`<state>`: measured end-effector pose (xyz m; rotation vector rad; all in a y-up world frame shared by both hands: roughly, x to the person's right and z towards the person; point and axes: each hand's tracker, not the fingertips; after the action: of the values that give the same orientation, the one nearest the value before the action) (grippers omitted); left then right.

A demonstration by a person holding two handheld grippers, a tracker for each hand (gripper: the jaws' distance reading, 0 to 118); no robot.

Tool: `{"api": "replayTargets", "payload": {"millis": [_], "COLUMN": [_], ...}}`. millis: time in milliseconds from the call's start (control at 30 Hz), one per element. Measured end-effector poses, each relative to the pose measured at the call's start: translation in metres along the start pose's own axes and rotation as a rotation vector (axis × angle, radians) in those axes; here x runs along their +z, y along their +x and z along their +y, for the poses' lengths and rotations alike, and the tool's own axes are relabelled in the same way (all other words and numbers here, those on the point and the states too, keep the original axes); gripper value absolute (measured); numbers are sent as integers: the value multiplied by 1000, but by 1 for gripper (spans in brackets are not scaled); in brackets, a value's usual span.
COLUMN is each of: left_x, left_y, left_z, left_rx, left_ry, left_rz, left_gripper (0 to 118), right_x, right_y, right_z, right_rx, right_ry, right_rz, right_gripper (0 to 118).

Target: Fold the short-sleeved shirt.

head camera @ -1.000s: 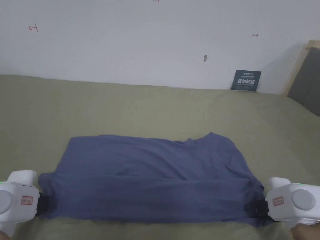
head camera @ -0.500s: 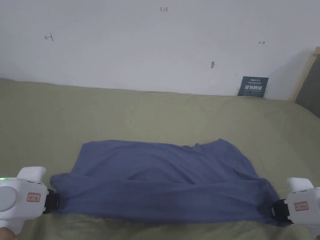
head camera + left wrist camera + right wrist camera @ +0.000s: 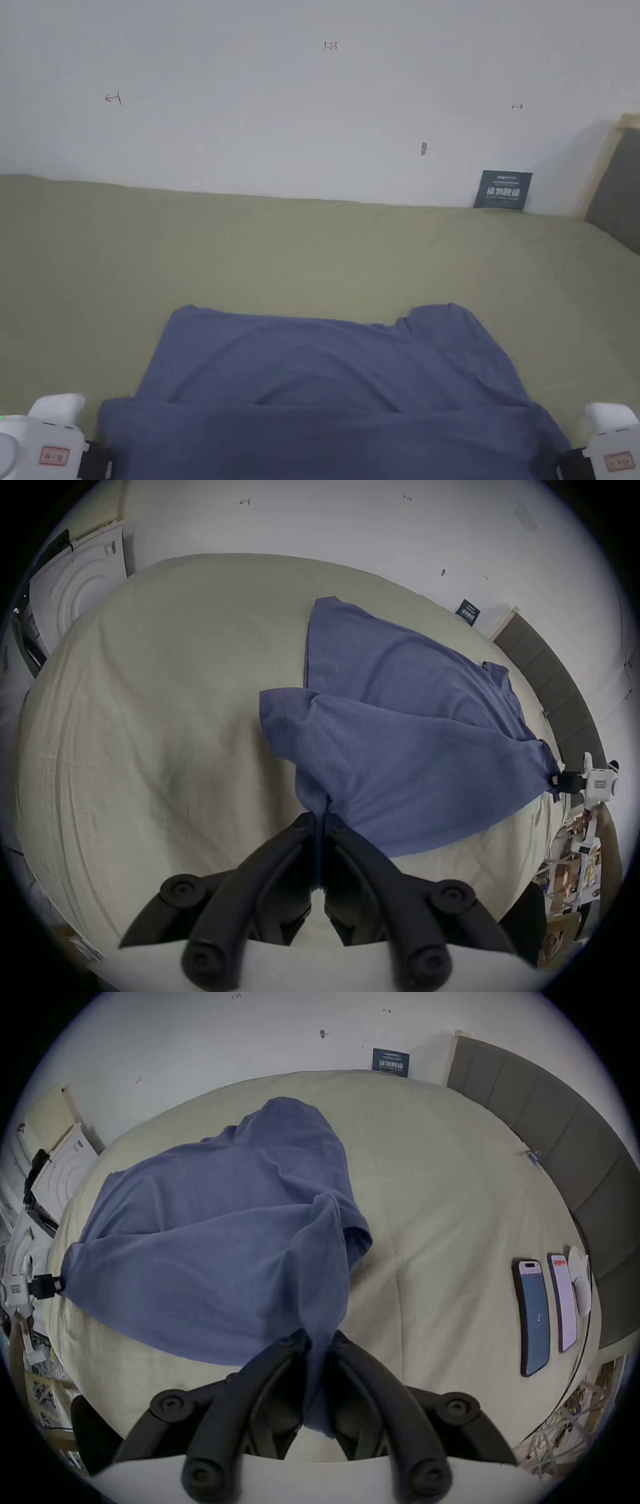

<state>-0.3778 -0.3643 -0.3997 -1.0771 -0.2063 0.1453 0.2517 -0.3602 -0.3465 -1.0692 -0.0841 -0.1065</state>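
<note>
Lifted off the olive bedsheet (image 3: 312, 250) at six o'clock: blue short-sleeved shirt (image 3: 337, 375), near edge raised and drawn nearer than a second earlier. Left gripper (image 3: 320, 817) and right gripper (image 3: 320, 1335) clenched on opposite corners. Probably mid-fold.

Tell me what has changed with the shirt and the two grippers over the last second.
The camera tilted up, so part of the shift is only that. Against the shirt itself, the near folded band has drawn toward the person, and the far edge has followed, baring more of the bed sheet behind it. The left gripper and right gripper stayed shut on the shirt's two ends, nothing let go.
</note>
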Motion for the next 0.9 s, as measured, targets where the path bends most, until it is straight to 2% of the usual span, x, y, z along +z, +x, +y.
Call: {"api": "replayTargets", "payload": {"millis": [33, 67, 100, 167, 200, 233, 267, 333, 367, 400, 433, 467, 500, 600, 733, 900], "left_x": [-2, -4, -3, 0, 5, 13, 20, 32, 37, 41, 45, 46, 44, 37, 19, -36], "left_y": [0, 0, 1, 0, -1, -3, -3, 3, 8, 13, 19, 23, 26, 37, 42, 37], "left_z": [2, 3, 6, 11, 13, 15, 20, 30, 35, 41, 47, 53, 59, 80, 115, 190], "left_rx": [0, 2, 5, 30, 44, 76, 97, 100, 86, 71, 49, 35, 26, 7, -27, -47], "left_ry": [1, 3, 3, -14, -9, 30, 56, 108, 140, 162, 179, 199, 199, 198, 210, 189], "left_rz": [-1, -1, 1, 30, 15, -28, -52, -24, -3, 9, 6, 4, -2, 9, -21, 12], "left_gripper": [6, 12, 32, 98, 100, 98, 98, 96, 91, 81, 62, 24, 2, 0, 0, 0], "right_x": [-2, -3, -2, 1, 5, 13, 20, 26, 29, 31, 33, 34, 34, 32, 26, 20], "right_y": [0, 0, -1, -3, -3, -3, -5, -14, -19, -24, -29, -33, -37, -46, -50, -53], "right_z": [0, 2, 3, 7, 8, 10, 14, 22, 27, 32, 36, 39, 42, 47, 56, 63], "right_rx": [-1, 1, 1, 13, 14, 14, 15, 32, 38, 42, 44, 45, 42, 27, 47, 57], "right_ry": [10, 14, 15, 14, 20, 71, 101, 124, 134, 132, 129, 133, 138, 143, 167, 193], "right_rz": [4, 12, 8, -18, -11, 16, 14, -20, -39, -44, -39, -35, -26, -28, -7, 6], "right_gripper": [12, 20, 41, 97, 99, 95, 96, 96, 94, 84, 63, 19, 8, 7, 6, 6]}}
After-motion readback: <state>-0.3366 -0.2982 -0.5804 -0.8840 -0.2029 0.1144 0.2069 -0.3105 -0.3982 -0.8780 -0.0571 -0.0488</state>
